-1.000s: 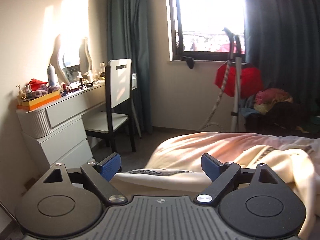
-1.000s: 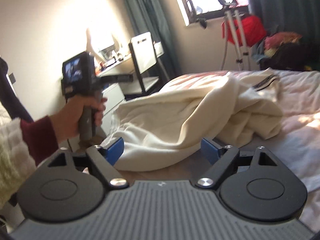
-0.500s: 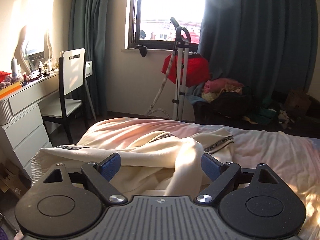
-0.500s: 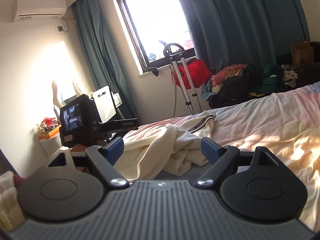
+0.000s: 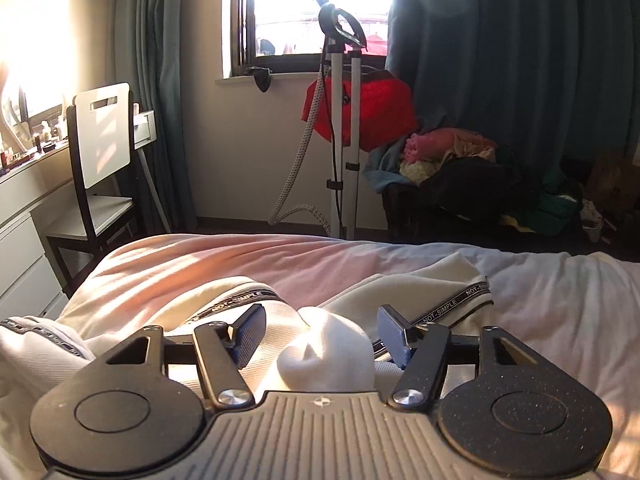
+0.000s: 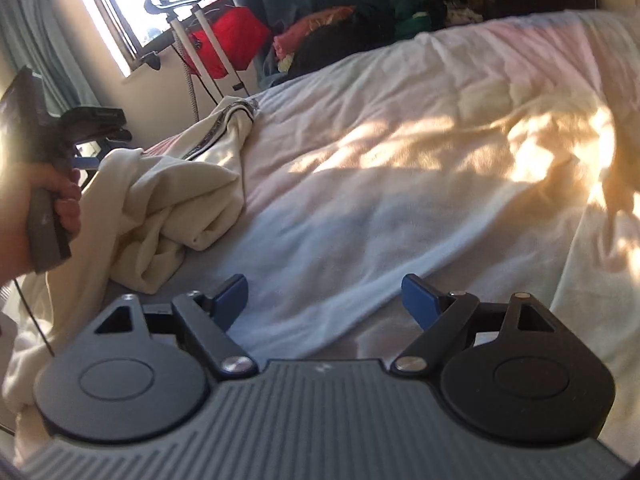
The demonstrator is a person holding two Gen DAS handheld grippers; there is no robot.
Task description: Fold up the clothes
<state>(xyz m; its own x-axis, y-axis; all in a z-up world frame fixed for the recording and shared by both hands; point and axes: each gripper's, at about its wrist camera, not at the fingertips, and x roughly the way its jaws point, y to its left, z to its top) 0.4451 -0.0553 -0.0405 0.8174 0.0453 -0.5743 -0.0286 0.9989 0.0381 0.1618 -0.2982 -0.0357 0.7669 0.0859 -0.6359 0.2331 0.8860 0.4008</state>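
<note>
Left wrist view looks low across the pale pink-and-white rumpled bed sheet (image 5: 560, 308), with the left gripper (image 5: 322, 334) at 6 o'clock, its blue-padded jaws spread wide and closed on nothing. A white bunched fold of the cream knit garment with black lettered trim bands (image 5: 326, 354) rises between the jaws, though I cannot tell whether either pad touches it. The rest of the garment spreads toward 9 o'clock and toward 2 o'clock, where a band reads NOT-SIMPLE. Beyond the bed, at 12 o'clock, a white-poled garment steamer stand (image 5: 340, 132) rises before the bright window (image 5: 312, 12), a red cloth bundle (image 5: 376, 112) just behind it. At 9 o'clock sits a white-backed black-framed chair (image 5: 100, 148).

Right wrist view shows the right gripper (image 6: 322, 298) at 6 o'clock, jaws wide apart and empty, hovering over bare sheet (image 6: 400, 184). The garment (image 6: 172, 200) lies heaped at 9 to 10 o'clock, well clear of these jaws. At 9 o'clock the person's left hand (image 6: 36, 208) grips the grey handle of the other tool.
</note>
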